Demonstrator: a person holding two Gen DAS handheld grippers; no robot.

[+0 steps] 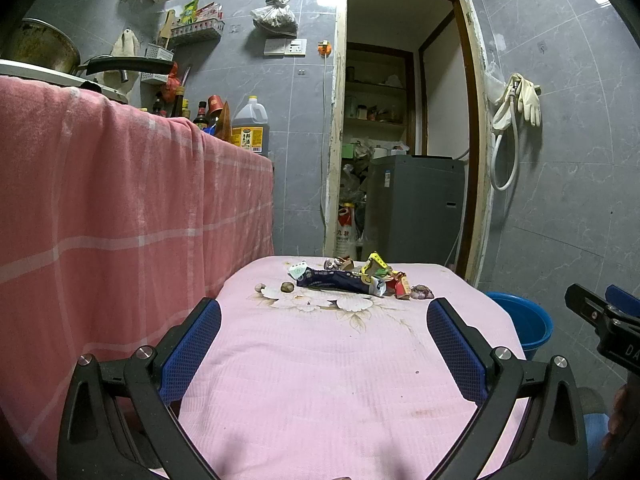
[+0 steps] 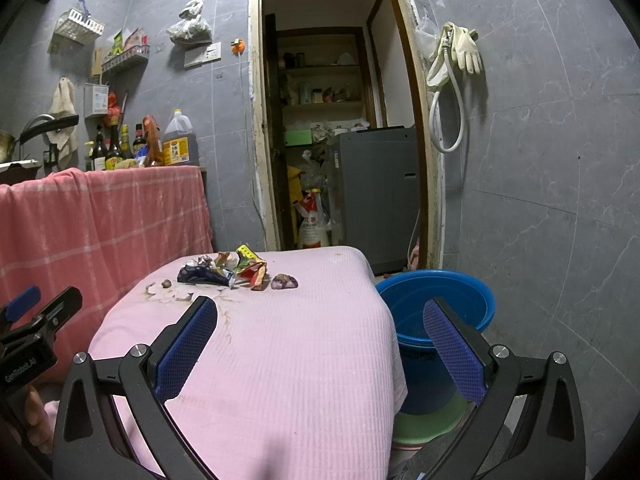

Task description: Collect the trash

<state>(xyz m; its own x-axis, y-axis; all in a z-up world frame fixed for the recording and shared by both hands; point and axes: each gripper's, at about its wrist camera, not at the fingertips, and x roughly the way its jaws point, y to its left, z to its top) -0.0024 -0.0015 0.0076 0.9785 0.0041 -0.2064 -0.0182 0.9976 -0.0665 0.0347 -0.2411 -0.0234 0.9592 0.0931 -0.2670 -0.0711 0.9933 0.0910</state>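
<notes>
both tools, left tool (image 1: 324, 344) and right tool (image 2: 320, 344), spread apart and empty; collecting not begun. next: reach to the trash pile (image 1: 352, 278) at twelve o'clock; blue bucket (image 2: 436, 300) waits at three o'clock.

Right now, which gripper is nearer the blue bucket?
Right. The right gripper hangs open beside the blue bucket; the left gripper, also open, sits over the pink cloth, farther away.

"GenRobot.AI" is showing on the left gripper (image 2: 24, 320) body; "DA" is showing on the right gripper (image 1: 604, 308)
</notes>
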